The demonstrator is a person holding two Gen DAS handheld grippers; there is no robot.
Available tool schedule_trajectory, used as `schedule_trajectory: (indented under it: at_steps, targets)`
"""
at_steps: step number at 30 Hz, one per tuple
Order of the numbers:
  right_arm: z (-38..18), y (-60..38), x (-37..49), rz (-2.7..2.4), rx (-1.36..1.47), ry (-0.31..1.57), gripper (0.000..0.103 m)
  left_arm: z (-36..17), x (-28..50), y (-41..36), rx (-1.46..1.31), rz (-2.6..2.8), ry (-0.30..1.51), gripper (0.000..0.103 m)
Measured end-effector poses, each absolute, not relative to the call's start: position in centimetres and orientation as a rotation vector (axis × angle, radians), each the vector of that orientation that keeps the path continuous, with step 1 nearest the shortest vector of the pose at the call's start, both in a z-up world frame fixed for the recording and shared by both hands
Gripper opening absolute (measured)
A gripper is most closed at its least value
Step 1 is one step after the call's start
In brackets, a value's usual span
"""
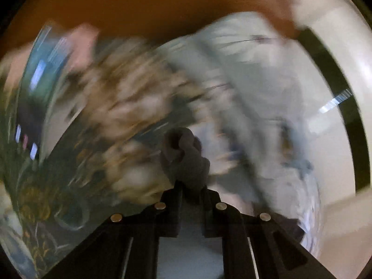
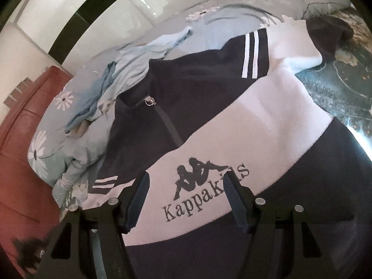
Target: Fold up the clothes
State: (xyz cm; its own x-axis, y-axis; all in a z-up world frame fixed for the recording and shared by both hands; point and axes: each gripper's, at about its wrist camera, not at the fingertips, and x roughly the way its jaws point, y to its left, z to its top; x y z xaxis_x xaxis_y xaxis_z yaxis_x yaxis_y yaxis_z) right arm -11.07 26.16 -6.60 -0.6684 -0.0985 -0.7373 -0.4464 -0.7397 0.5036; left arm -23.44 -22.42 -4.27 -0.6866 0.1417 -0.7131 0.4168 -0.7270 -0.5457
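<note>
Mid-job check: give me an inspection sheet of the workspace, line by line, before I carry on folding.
Surface: bed with a pale blue daisy-print cover.
Job's things: navy and white jacket spread front-up, zip closed; light blue garment crumpled beside its collar.
Clutter: dark floral blanket at the jacket's far side.
Grippers: right hand-held gripper open over the jacket's logo; left hand-held gripper shut on a bunch of dark fabric, its view badly blurred.
Cables: nothing seen.
Surroundings: white wall with a black stripe; reddish-brown furniture beside the bed.
</note>
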Motion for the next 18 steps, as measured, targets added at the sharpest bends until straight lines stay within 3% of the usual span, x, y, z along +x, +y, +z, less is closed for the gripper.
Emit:
schedule_trajectory:
  at_steps: [3,7,11,18]
  targets:
    - [-6.3,27.3,-10.5,2.459,-1.117,1.039,0.067,2.4,-26.3,-16.4,1.102,-2.758,0.917,0.012]
    - [-6.4,29.5,-9.7,2.403,-1.070,1.065,0.067,7.1,-29.4,-6.4,1.129,-3.000,0.761,0.012]
    - [-6.6,31.7,-9.0,2.347,-1.025,1.090,0.067,6.9,-30.7,3.4,1.275,-3.125,0.614,0.012]
    - [-7.0,35.3,-8.0,2.253,-0.960,1.135,0.067,-1.1,-30.1,16.8,1.684,-3.128,0.427,0.012]
